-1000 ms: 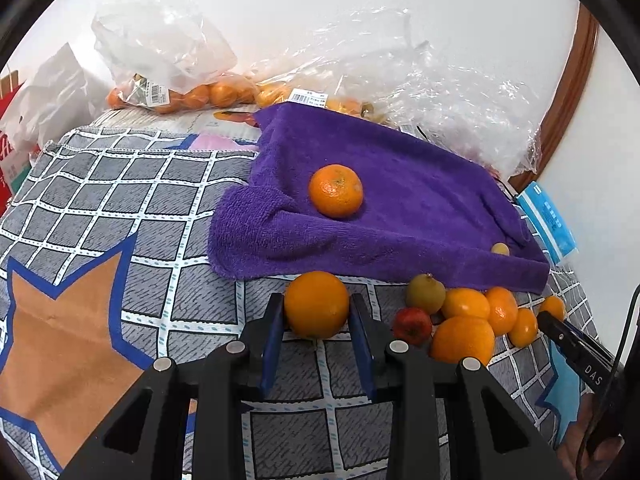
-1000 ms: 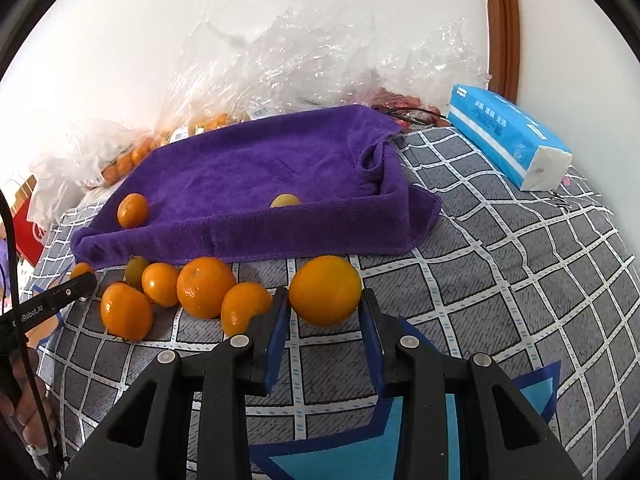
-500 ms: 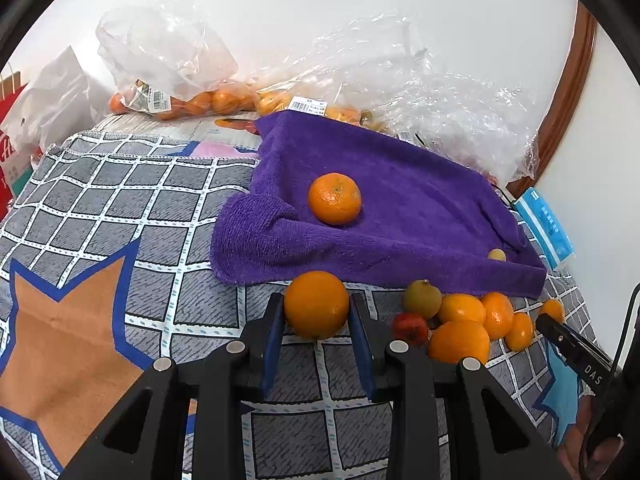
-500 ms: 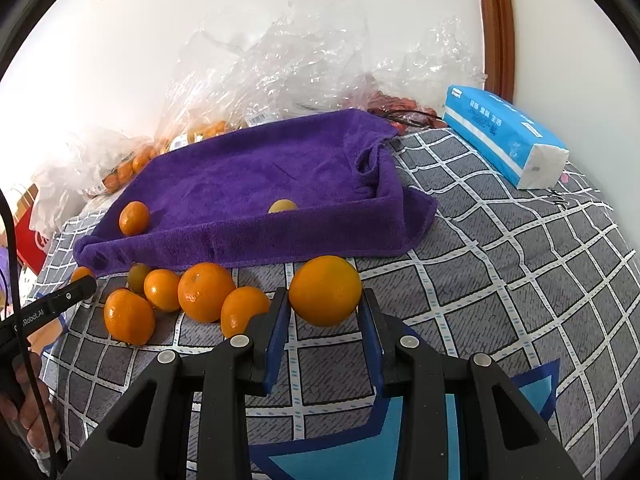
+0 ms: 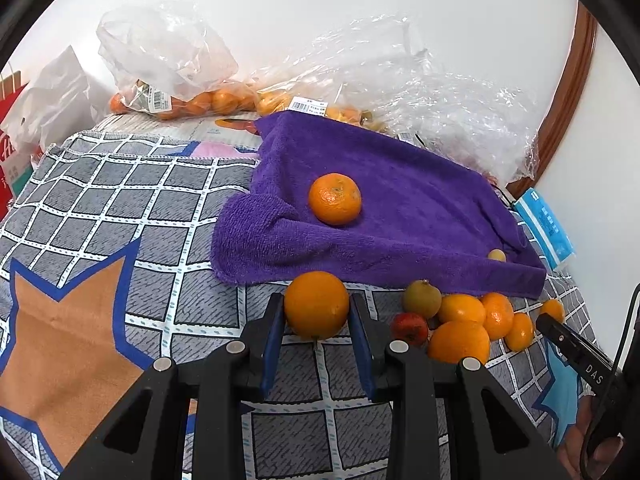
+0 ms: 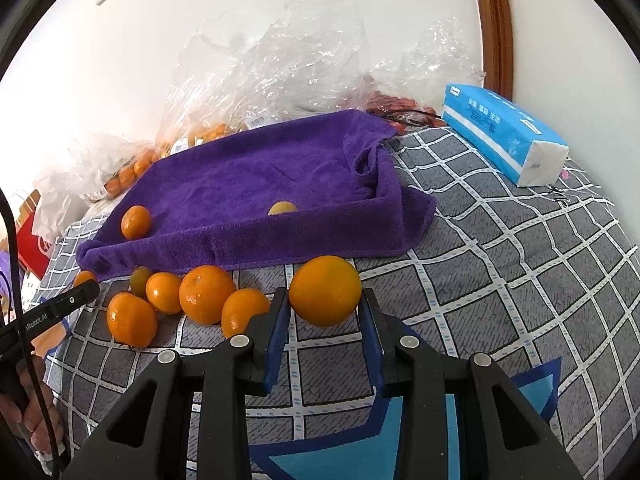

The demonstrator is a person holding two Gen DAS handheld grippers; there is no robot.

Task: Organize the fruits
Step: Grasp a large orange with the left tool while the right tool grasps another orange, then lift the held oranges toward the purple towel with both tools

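My left gripper [image 5: 316,314] is shut on a large orange [image 5: 316,304], held just in front of the near edge of the purple towel [image 5: 400,208]. A mandarin [image 5: 335,199] and a small yellow fruit [image 5: 497,255] lie on the towel. My right gripper [image 6: 325,310] is shut on another large orange [image 6: 325,291], also before the towel [image 6: 260,184]. A pile of oranges and mandarins [image 6: 206,294] lies on the checked cloth between the two grippers, with a greenish fruit [image 5: 422,299] and a red one [image 5: 409,328] in it.
Clear plastic bags [image 5: 168,52] with more mandarins lean on the wall behind the towel. A blue tissue pack [image 6: 504,132] lies at the right. The checked cloth [image 5: 120,200] covers the surface. A hand [image 6: 32,400] holds the left gripper's handle.
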